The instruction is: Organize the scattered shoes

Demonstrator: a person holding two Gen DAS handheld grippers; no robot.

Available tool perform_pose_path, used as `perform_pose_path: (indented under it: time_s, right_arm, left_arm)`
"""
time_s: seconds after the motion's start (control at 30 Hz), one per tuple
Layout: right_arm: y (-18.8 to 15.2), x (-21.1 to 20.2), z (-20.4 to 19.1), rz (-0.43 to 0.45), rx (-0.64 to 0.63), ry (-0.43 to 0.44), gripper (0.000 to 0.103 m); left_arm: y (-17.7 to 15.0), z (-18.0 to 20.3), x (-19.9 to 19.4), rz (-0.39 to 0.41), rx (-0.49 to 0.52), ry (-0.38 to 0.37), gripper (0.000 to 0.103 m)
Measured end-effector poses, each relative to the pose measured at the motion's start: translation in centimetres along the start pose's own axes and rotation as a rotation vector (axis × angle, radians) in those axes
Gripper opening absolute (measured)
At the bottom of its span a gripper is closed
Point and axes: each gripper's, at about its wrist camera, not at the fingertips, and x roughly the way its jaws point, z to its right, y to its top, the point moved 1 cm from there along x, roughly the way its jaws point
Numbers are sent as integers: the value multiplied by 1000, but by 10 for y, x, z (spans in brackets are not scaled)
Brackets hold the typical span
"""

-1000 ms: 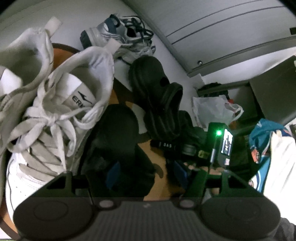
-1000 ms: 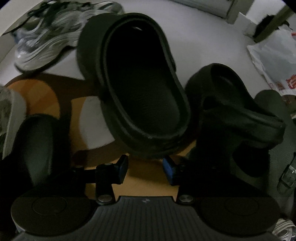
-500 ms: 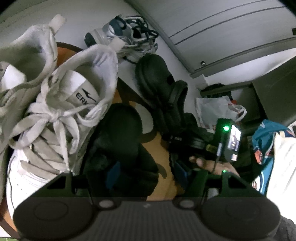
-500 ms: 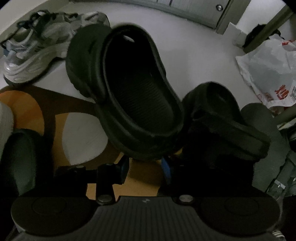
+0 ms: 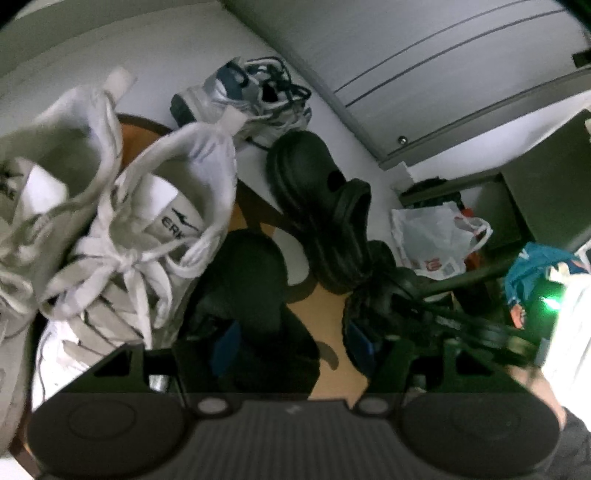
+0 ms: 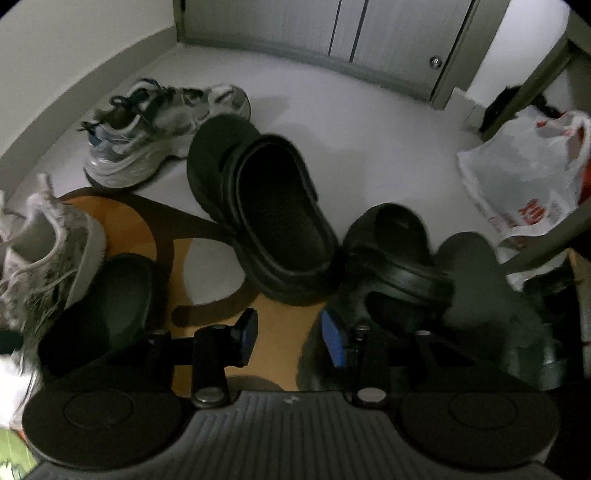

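My left gripper [image 5: 294, 339] is open over the orange mat [image 5: 328, 310]. A black shoe [image 5: 255, 295] lies between its fingers, against the left pad and clear of the right one. Two white laced sneakers [image 5: 140, 229] stand just left of it. My right gripper [image 6: 290, 338] hangs open above the mat [image 6: 122, 221] with nothing between its blue pads. Ahead of it a black clog [image 6: 273, 218] lies half on the mat. A second black clog [image 6: 391, 251] sits by the right finger. Grey-blue running shoes [image 6: 155, 122] lie on the pale floor near the wall.
A white plastic bag [image 6: 524, 177] with red print lies at the right beside a dark furniture leg. Grey cabinet doors [image 6: 332, 29] close off the far side. A dark grey shoe-like shape [image 6: 480, 280] sits right of the second clog. Bare pale floor shows beyond the clogs.
The right gripper has risen and drawn back from the black clog, which stays on the floor; its jaws stand as before. The left gripper's view has barely shifted.
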Motion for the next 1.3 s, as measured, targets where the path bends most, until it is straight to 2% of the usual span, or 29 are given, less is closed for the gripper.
perform_pose_path:
  time_s: [0.13,0.37,0.43,0.5,0.6,0.73,0.87,0.97,1.07,1.17,1.23,1.3]
  right_arm:
    - [-9,-32,20,17,9,-31,44]
    - [-25,-93,67,59,117,-80,46]
    - [-30,-110,77,71,121,-112,58]
    - [-34,-122,84,79,125,-122,63]
    - [-45,-137,94,89,132,-118,65]
    - [-61,-140,102,65,140,-107,67]
    - [-66,-145,99,-8,95,-91,67]
    - [-67,-161,94,-7,23,-56,77]
    - [-71,-174,88,10,-71,-53,80]
    - [-74,-179,93,28,-49,-23,81]
    - [-74,-179,96,21,-40,-7,81]
    - [-73,-180,98,13,-41,-5,81]
  left_arm:
    - [-5,4,-1,-8,5,-4,67]
    - [-10,23,0,-29,76,-9,67]
    - [-9,30,2,-38,110,-2,67]
    - [-4,39,3,-44,143,8,67]
    - [2,54,5,-46,172,14,67]
    - [10,77,10,-55,202,23,67]
    - [14,101,19,-76,235,33,67]
    - [14,126,36,-115,285,33,67]
    - [16,152,57,-137,345,43,67]
    - [14,183,81,-162,399,26,68]
    - [12,202,102,-221,420,1,75]
    - [13,216,117,-261,424,-34,76]
